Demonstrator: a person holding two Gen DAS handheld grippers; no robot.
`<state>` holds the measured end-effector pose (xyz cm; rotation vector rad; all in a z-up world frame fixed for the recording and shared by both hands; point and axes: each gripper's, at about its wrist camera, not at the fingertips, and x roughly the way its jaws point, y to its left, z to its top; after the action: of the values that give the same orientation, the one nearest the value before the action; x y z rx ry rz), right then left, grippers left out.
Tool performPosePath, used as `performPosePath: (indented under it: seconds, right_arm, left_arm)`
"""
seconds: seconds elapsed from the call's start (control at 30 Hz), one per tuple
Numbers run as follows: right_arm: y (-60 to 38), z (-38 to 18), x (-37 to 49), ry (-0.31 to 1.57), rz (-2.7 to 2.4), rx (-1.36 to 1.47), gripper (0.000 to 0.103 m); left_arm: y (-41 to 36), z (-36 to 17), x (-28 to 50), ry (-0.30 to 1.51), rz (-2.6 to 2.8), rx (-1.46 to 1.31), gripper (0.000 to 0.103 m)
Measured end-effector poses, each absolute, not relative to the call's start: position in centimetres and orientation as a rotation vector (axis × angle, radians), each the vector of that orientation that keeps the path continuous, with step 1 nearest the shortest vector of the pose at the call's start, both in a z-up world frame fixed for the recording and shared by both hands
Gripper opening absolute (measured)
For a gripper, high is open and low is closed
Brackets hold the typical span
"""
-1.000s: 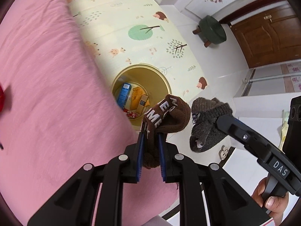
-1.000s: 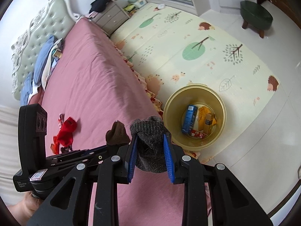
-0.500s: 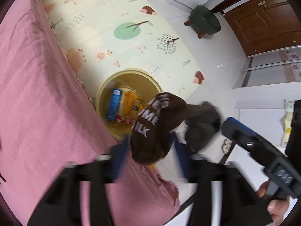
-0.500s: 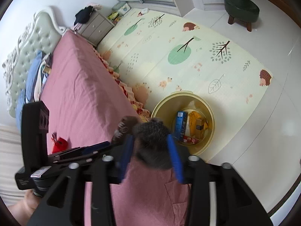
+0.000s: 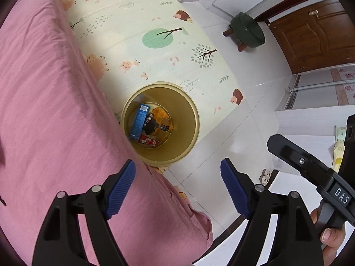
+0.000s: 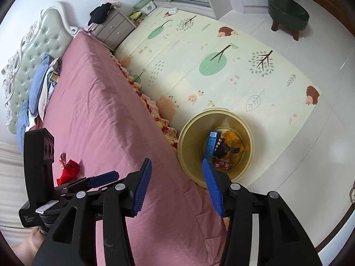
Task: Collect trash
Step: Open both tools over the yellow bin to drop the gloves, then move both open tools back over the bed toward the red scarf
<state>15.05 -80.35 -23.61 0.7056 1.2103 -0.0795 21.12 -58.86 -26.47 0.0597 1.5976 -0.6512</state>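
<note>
A yellow bin (image 5: 190,115) (image 6: 193,139) stands on the floor against the bed's edge. In it lie a blue box (image 5: 138,122) (image 6: 212,143), an orange packet (image 5: 164,119) (image 6: 235,144), a red wrapper (image 5: 149,141) (image 6: 221,165) and a dark brown sock with white letters (image 5: 150,125) (image 6: 221,147). My left gripper (image 5: 177,163) hangs above the bin's near rim, its jaws still opening with nothing between them. My right gripper (image 6: 176,161) is open and empty beside the bin, over the bed's edge. I cannot make out the grey sock.
The pink bed (image 5: 44,110) (image 6: 99,122) fills the left, with a red cloth (image 6: 70,170) on it. A patterned play mat (image 5: 137,33) covers the floor beyond the bin. A green stool (image 5: 247,30) (image 6: 288,11) stands by a brown door (image 5: 310,37). A nightstand (image 6: 113,30) sits beside the headboard.
Both grippers opened and let go of their socks. The brown sock dropped from the left jaws into the bin; the grey sock left the right jaws. Both hands shifted toward the bin.
</note>
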Motion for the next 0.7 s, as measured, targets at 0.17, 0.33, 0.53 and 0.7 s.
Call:
performPosePath:
  seconds: [0.17, 0.33, 0.53, 0.7]
  right_arm:
    - [-77.1, -22.5, 15.6, 1.215, -0.024, 0.670, 0.051]
    - [-72.1, -21.6, 15.9, 1.233, 0.052, 0.606, 0.052]
    - [-65.0, -21.0, 16.2, 1.269, 0.161, 0.535, 0.054]
    - [-58.3, -20.5, 15.7, 1.290, 0.263, 0.467, 0.055]
  left_arm:
    - [-54.9, -25.3, 20.3, 1.568, -0.610, 0.032, 0.080]
    - [-49.0, -24.3, 19.3, 1.546, -0.523, -0.023, 0.086]
    - [-41.5, -23.5, 17.7, 1.515, -0.429, -0.071, 0.089]
    - [-35.1, -22.8, 16.0, 1.482, -0.347, -0.106, 0.093]
